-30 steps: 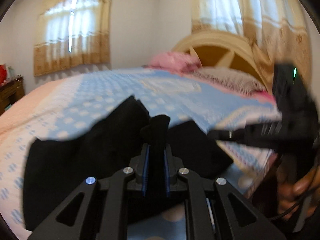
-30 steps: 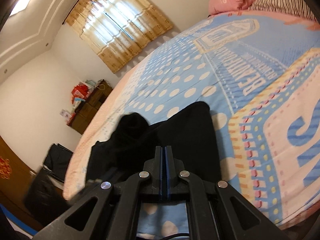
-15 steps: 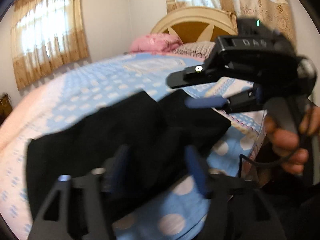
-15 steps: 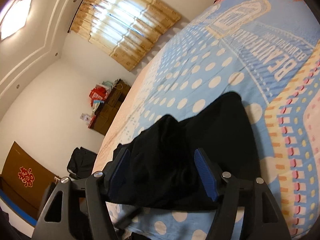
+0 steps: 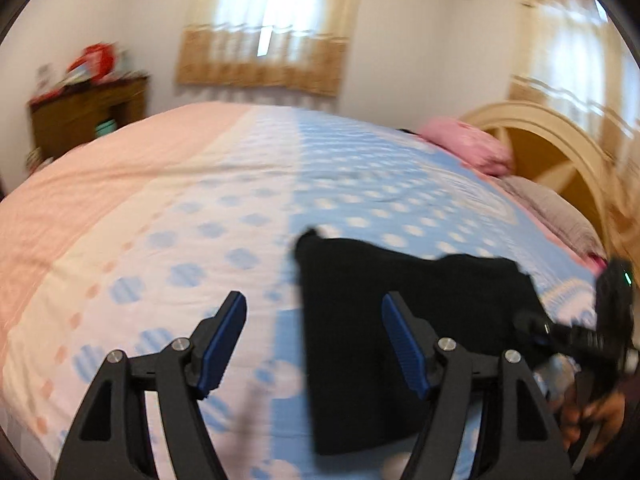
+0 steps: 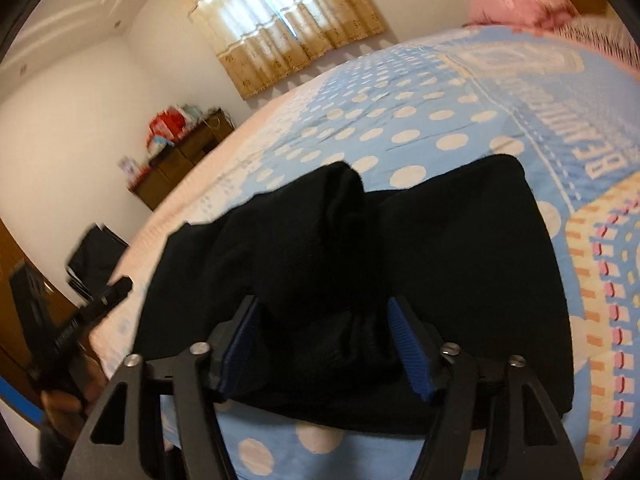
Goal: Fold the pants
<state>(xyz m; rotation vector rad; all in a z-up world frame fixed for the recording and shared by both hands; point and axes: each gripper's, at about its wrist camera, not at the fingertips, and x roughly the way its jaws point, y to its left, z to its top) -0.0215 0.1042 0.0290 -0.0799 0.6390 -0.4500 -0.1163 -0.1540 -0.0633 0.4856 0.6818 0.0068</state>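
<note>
The black pants (image 5: pixel 404 320) lie folded in a compact block near the bed's front edge, also filling the middle of the right wrist view (image 6: pixel 400 264), with a raised bump of cloth on top. My left gripper (image 5: pixel 312 340) is open and empty, above the pants' left edge. My right gripper (image 6: pixel 324 340) is open just above the pants' near side, with cloth showing between the blue pads but not pinched. The right gripper (image 5: pixel 560 332) also shows at the right of the left wrist view. The left gripper (image 6: pixel 72 320) shows at the left of the right wrist view.
The bed (image 5: pixel 200 208) has a blue polka-dot and pink cover. A pink pillow (image 5: pixel 468 144) and a striped pillow (image 5: pixel 552 208) lie by the cream headboard (image 5: pixel 560 140). A brown cabinet (image 5: pixel 84 112) stands past the bed. A black bag (image 6: pixel 96 256) sits on the floor.
Both grippers were shut on the pants a second ago and have opened, letting the cloth drop. The left gripper has swung left and pulled back; the pants now lie flat.
</note>
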